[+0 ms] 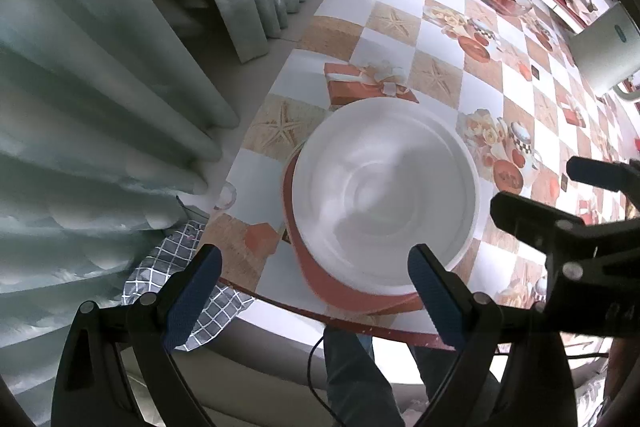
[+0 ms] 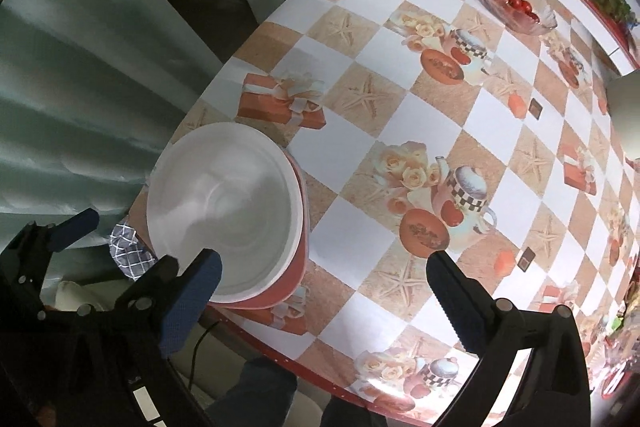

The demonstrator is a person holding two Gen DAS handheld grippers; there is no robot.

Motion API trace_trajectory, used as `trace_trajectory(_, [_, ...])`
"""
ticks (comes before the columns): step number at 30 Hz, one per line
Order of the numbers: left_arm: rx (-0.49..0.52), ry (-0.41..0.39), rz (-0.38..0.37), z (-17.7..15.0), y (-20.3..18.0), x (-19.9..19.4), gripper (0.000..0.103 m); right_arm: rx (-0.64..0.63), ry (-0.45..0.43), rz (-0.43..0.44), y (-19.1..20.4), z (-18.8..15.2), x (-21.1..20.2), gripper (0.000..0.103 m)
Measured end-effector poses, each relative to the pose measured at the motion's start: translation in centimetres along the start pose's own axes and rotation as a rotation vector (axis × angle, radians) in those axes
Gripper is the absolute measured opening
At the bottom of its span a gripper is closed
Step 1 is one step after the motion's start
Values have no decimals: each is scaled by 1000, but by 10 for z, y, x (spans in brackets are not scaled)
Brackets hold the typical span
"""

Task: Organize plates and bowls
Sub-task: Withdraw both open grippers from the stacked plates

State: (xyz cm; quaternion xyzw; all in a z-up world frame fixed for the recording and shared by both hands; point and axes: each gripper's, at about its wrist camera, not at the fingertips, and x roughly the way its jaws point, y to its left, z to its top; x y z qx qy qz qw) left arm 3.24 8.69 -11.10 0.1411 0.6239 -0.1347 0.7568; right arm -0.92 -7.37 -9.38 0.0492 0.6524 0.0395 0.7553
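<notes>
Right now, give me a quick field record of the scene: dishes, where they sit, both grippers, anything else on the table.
dishes: white bowl sitting on a red plate
location: near edge of the table, checkered tablecloth
left gripper: jaws open, empty, above the stack
right gripper: jaws open, empty, to the right of the stack
other: glass bowl of tomatoes at the far end
</notes>
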Motion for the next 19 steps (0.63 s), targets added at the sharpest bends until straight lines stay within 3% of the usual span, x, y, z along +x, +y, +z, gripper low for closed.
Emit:
trace_trajectory(15, [22,20,41,-12,3,-1,96,-6,10,17,7,-2,-2,103])
trace_trajectory(19, [33,-71,22,-16,2,-11,96,-11,18,21,9,-2,1,103])
